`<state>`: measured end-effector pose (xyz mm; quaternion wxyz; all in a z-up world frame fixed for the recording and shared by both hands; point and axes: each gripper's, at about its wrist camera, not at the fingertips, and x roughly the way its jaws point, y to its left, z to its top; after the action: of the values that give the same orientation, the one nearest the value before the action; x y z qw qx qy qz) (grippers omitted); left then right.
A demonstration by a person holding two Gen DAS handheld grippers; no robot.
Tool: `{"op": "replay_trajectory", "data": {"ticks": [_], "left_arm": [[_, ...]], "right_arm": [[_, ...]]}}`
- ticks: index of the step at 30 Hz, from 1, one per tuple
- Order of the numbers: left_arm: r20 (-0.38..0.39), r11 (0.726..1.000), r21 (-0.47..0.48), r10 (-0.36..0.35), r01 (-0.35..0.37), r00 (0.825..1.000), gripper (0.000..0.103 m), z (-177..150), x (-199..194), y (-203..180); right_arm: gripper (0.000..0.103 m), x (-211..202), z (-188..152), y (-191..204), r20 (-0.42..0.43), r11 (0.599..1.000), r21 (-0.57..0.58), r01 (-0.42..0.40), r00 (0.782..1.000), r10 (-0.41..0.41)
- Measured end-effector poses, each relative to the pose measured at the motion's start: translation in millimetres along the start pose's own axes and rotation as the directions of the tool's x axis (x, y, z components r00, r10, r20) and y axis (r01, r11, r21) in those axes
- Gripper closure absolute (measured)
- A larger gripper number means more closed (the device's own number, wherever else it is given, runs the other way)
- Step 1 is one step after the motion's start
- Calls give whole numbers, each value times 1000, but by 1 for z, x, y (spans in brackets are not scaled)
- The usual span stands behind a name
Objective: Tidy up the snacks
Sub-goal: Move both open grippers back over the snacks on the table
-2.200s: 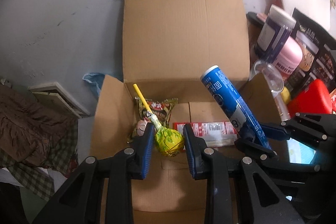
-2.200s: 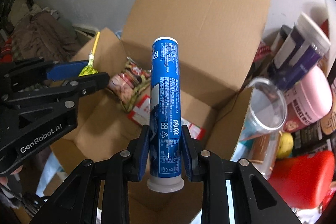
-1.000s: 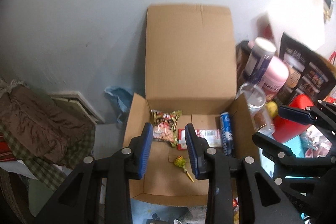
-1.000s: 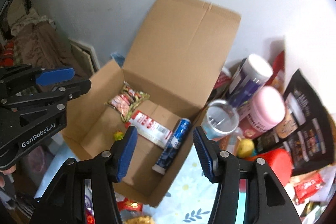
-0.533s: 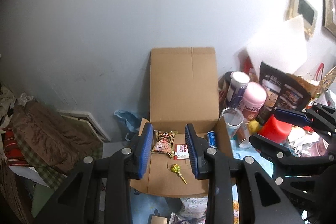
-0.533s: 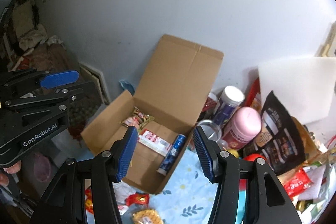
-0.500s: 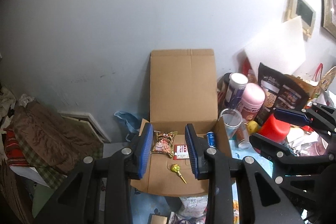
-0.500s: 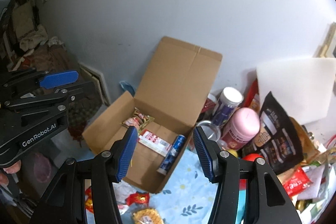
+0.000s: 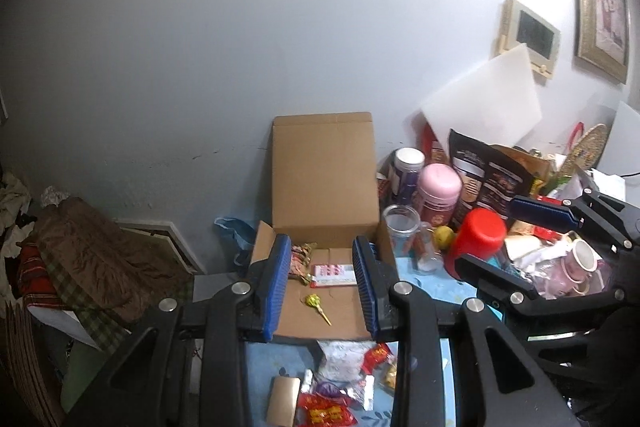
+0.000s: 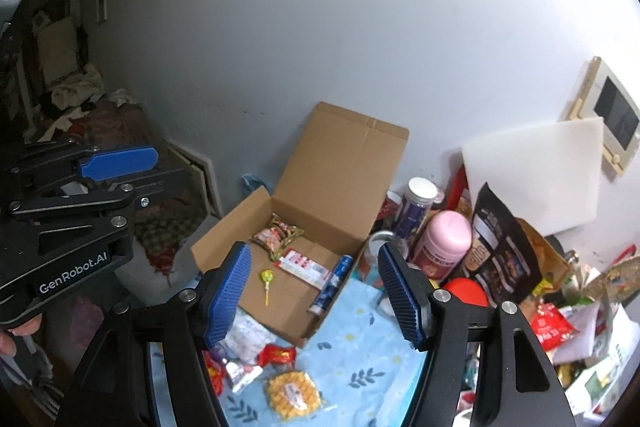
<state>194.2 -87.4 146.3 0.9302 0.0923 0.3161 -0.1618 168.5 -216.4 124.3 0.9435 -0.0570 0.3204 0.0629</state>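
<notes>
box: open cardboard box (image 10: 256, 223) on the blue floral cloth (image 10: 360, 351), lid flap up against the grey wall (image 10: 320, 7)
in box, back-left: snack bag (image 10: 276, 235), crinkly, red/green
in box, mid: flat red-white packet (image 10: 305, 266), lying just R of the bag
in box, front: yellow-green lollipop (image 10: 266, 279), flat on the box floor, stick toward the near edge, apart from the rest
in box, R side: blue tube (image 10: 332, 285) lying along the R wall, white cap at the near end
L gripper (image 9: 322, 287): raised well clear above the box, nothing between the blue pads; gap looks narrow, fingers about as closed as they go, gripping nothing
R gripper (image 10: 314, 293): also up & clear of the box, jaws have just been opening wider, empty, pads spread w/ the box seen between them
loose snacks: red wrappers (image 10: 278, 345), a yellow waffle-type pack (image 10: 292, 393) & a clear bag on the cloth in front of the box
R of box: clear glass jar (image 9: 402, 223), pink tub (image 9: 438, 193), white-capped purple canister (image 9: 406, 171), red lid/container (image 9: 478, 239), black pouch (image 9: 486, 179), white foam board (image 9: 486, 107) leaning on the wall
L of box: brown & plaid bedding (image 9: 92, 259) heaped by the wall
person: fingertip (image 10: 8, 343) only, under the L gripper's handle at the far L edge of the R cam
</notes>
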Motion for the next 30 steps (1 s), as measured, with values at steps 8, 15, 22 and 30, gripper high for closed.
{"op": "replay_trajectory", "data": {"ticks": [8,15,22,30], "left_arm": [[24,1000,-11,-8,8,1000,71,-21,-42,0],[12,1000,-21,-8,8,1000,71,-46,-63,6],[-14,999,-39,11,-11,1000,71,-78,-77,16],[-89,998,-69,-10,4,996,71,-116,-75,22]], "right_arm": [[30,-38,-27,14,28,999,17,-40,999,39],[29,-55,-54,27,17,996,48,-70,997,69],[29,-63,-83,42,11,994,61,-92,996,92],[29,-57,-114,62,-53,990,67,-121,991,124]]}}
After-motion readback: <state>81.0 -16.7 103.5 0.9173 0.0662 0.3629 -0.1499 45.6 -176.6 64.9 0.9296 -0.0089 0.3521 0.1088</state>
